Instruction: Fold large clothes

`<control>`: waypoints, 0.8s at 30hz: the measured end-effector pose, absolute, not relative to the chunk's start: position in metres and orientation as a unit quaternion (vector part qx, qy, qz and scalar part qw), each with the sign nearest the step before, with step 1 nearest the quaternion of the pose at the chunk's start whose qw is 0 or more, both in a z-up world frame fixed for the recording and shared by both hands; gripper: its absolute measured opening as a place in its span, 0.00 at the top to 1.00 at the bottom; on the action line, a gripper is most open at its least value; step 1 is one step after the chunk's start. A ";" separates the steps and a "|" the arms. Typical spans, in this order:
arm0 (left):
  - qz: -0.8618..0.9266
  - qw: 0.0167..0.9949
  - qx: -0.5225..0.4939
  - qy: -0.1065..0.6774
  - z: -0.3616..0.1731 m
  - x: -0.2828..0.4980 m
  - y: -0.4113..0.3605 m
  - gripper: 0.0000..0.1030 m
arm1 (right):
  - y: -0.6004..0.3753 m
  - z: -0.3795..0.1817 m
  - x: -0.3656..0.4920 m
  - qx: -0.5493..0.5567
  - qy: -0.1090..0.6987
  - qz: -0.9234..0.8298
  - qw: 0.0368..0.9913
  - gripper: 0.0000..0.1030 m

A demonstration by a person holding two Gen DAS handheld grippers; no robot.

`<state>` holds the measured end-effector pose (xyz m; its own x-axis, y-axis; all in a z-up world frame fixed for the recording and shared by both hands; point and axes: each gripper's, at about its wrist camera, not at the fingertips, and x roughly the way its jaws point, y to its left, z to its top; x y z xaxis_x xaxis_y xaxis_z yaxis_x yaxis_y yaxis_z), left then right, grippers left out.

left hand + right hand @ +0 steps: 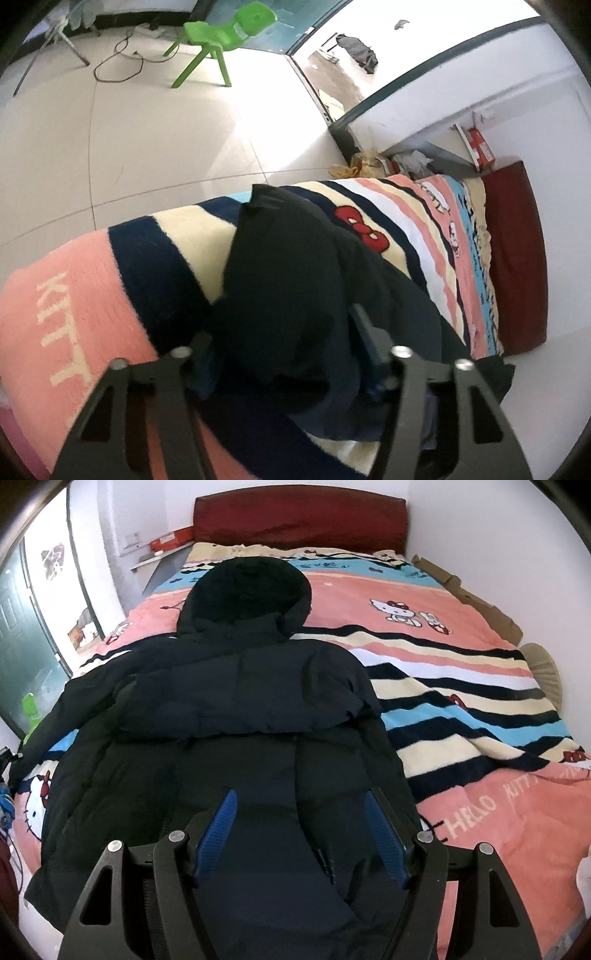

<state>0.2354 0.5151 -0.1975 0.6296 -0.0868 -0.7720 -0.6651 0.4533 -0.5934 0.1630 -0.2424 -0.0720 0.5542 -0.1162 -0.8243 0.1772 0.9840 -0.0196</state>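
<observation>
Coat: black hooded puffer coat (236, 701) spread flat on striped blanket (480, 709).
Left tongs (280, 332): clamped on sleeve fabric.
Right tongs (301, 834): agape over hem, gripping nothing.

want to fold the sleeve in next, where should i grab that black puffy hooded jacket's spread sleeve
Probably at the cuff end of the black puffy hooded jacket, coming from the bed's edge: the sleeve lies flat, stretched outward over the striped blanket, its thin free tip easiest to pinch.

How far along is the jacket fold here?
Done: the jacket lies spread on the blanket, one sleeve apparently folded across its back. In hand: the left gripper grips the other sleeve at the bed's edge. Left: that sleeve, the hood, the body fold; the right gripper hovers open over the hem.
</observation>
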 end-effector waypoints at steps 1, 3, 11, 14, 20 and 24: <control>0.187 0.759 -0.491 0.384 -0.198 0.235 0.517 0.60 | -0.244 -0.073 0.163 0.034 0.465 -0.084 0.881 0.31; 0.176 0.759 -0.499 0.378 -0.197 0.234 0.516 0.68 | -0.245 -0.073 0.164 0.035 0.465 -0.083 0.881 0.31; 0.165 0.780 -0.483 0.362 -0.172 0.232 0.504 0.81 | -0.248 -0.073 0.159 0.039 0.459 -0.076 0.884 0.31; 0.157 0.791 -0.474 0.354 -0.157 0.229 0.499 0.81 | -0.254 -0.072 0.156 0.047 0.454 -0.075 0.887 0.31; 0.142 0.814 -0.450 0.340 -0.121 0.224 0.479 0.81 | -0.266 -0.071 0.149 0.061 0.445 -0.071 0.890 0.31; 0.126 0.826 -0.438 0.331 -0.096 0.221 0.461 0.82 | -0.275 -0.069 0.143 0.068 0.437 -0.068 0.894 0.31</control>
